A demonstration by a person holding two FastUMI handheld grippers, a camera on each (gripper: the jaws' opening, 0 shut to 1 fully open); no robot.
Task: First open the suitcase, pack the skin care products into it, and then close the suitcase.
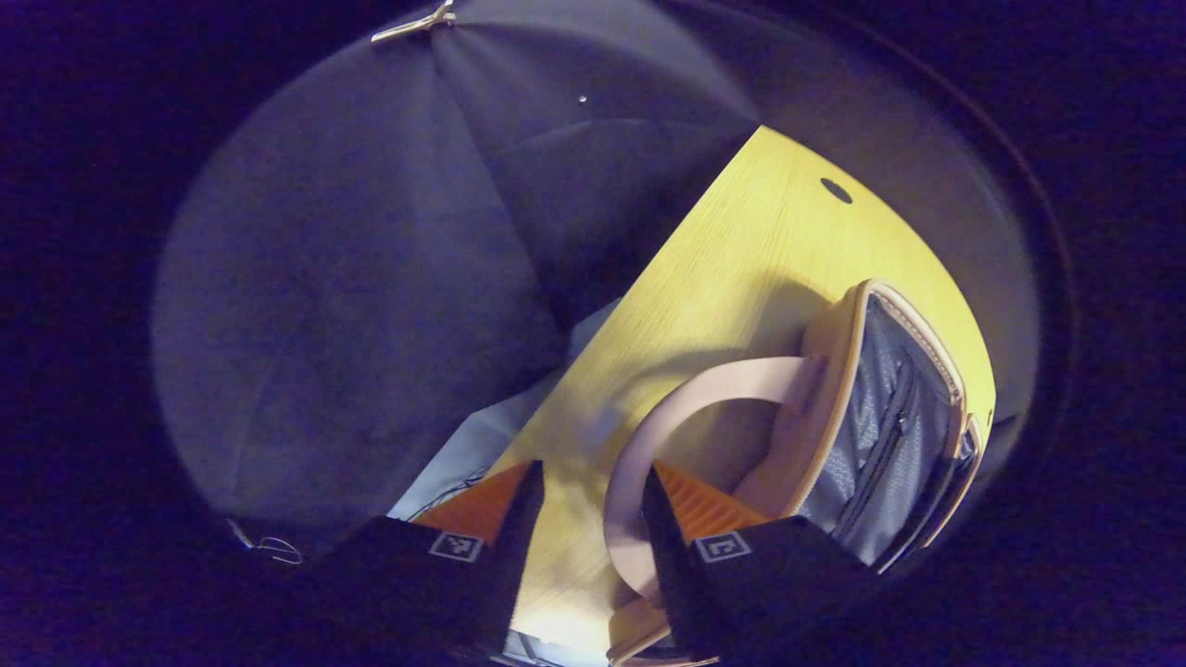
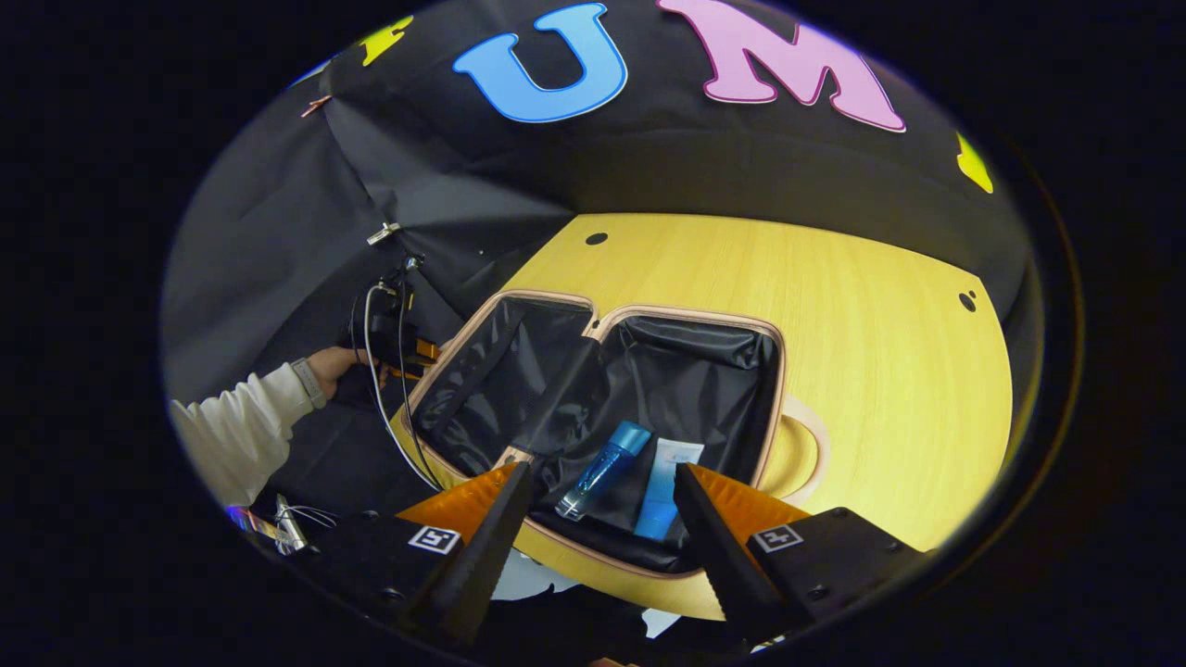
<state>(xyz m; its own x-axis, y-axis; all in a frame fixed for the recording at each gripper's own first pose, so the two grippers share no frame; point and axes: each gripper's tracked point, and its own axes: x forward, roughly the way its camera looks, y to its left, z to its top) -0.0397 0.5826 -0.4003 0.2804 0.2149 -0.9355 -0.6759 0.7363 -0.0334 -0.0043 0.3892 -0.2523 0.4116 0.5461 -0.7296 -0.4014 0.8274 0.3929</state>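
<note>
In the right gripper view the suitcase (image 2: 783, 371) lies open on the yellow table (image 2: 889, 352), both halves lined in black. A blue bottle (image 2: 604, 468) and a white-and-blue tube (image 2: 665, 486) lie side by side in the right half. My right gripper (image 2: 602, 470) hovers open above the case's near edge, holding nothing. A hand in a white sleeve (image 2: 236, 421) holds the left gripper (image 2: 400, 354) at the case's far left edge. In the left gripper view the left gripper (image 1: 591, 474) is open; the case's pink handle (image 1: 713, 384) curves past its right finger, beside the grey zipped lining (image 1: 889, 435).
Black cloth walls close in behind and to the left of the table. Cables (image 2: 382, 389) hang by the left gripper. Bare tabletop stretches to the right of the suitcase, with small round holes (image 2: 966, 300) near the far edge. White paper (image 1: 482, 435) lies below the table's edge.
</note>
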